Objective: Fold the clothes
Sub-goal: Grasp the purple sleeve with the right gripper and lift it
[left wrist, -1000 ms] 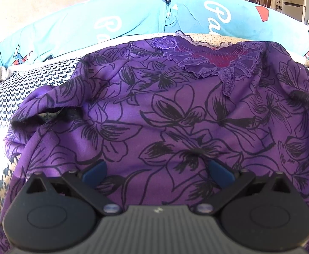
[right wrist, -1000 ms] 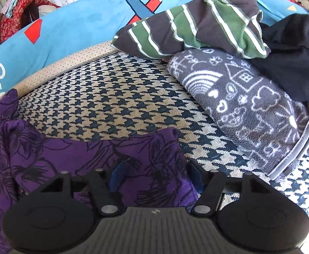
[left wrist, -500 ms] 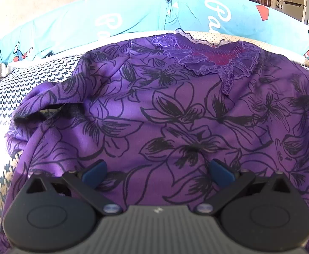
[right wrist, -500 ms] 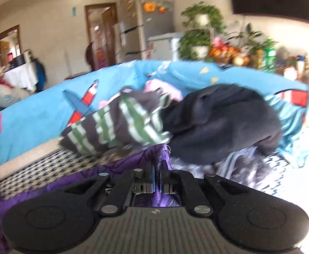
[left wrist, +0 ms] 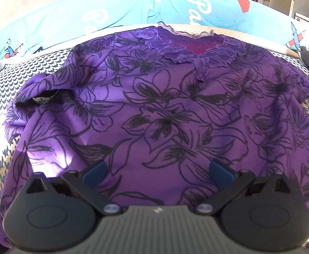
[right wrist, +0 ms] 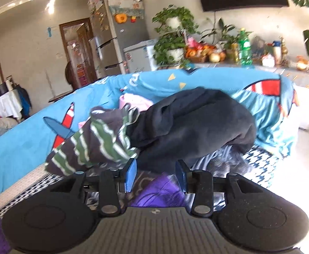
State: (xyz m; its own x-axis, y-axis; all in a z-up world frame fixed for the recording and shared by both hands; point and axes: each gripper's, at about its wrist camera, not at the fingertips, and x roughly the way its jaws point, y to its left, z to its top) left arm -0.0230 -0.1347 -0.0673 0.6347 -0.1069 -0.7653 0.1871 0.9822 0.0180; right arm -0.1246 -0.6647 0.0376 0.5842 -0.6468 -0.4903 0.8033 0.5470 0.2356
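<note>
Purple floral blouse (left wrist: 165,116) lies smooth beneath the left gripper's (left wrist: 157,170) spread jaws; right gripper's (right wrist: 156,174) jaws opening, empty.

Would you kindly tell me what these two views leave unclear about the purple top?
- Left wrist: the purple top's hem is covered by the left tool.
- Right wrist: only a blurred patch of the top shows below the opening right tool, nothing between its pads; the tool body hides the rest.
</note>
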